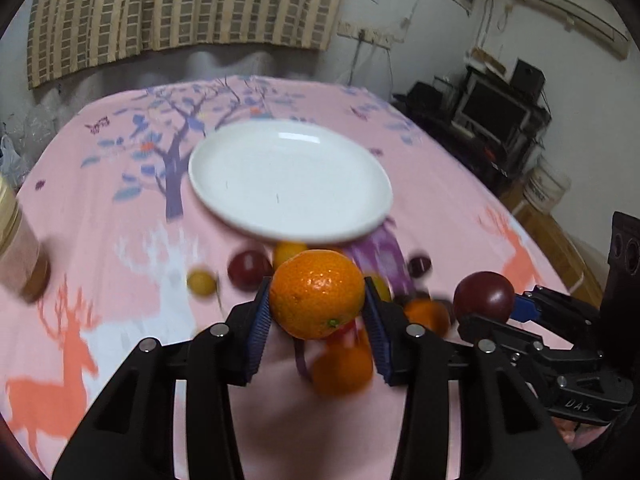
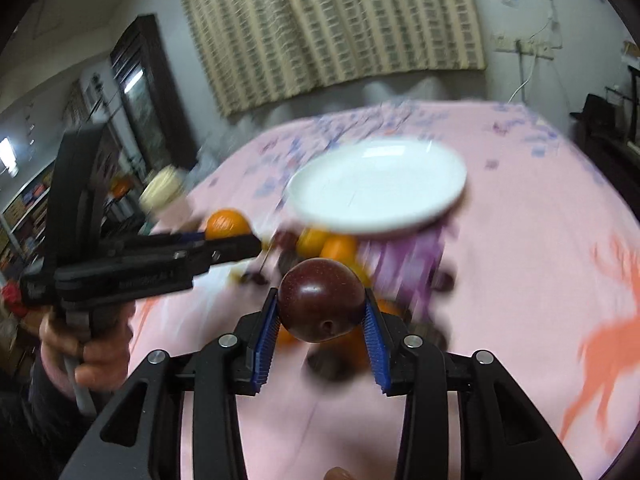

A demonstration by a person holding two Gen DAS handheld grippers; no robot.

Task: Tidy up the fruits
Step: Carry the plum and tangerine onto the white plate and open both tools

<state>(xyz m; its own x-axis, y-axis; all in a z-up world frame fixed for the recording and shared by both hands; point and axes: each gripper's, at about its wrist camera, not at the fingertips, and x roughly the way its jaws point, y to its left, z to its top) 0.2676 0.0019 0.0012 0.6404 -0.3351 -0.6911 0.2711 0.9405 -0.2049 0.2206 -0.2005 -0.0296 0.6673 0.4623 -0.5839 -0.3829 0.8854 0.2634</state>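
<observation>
In the left wrist view my left gripper (image 1: 316, 286) is shut on an orange mandarin (image 1: 316, 294), held above the pink tablecloth just short of the white plate (image 1: 288, 176). My right gripper (image 2: 322, 300) is shut on a dark red plum (image 2: 322, 306), also lifted off the table. Each wrist view catches the other tool: the right gripper (image 1: 496, 312) with its plum (image 1: 484, 296) at the right, the left gripper (image 2: 228, 236) with the mandarin (image 2: 227, 224) at the left. The plate (image 2: 376, 184) holds nothing.
Loose fruit lies under the grippers: an orange (image 1: 342, 368), a red plum (image 1: 250, 270), a small yellow fruit (image 1: 201, 283), beside a purple bag (image 1: 380, 256). A jar (image 1: 20, 248) stands at the left table edge. A hand (image 2: 96, 344) grips the left tool.
</observation>
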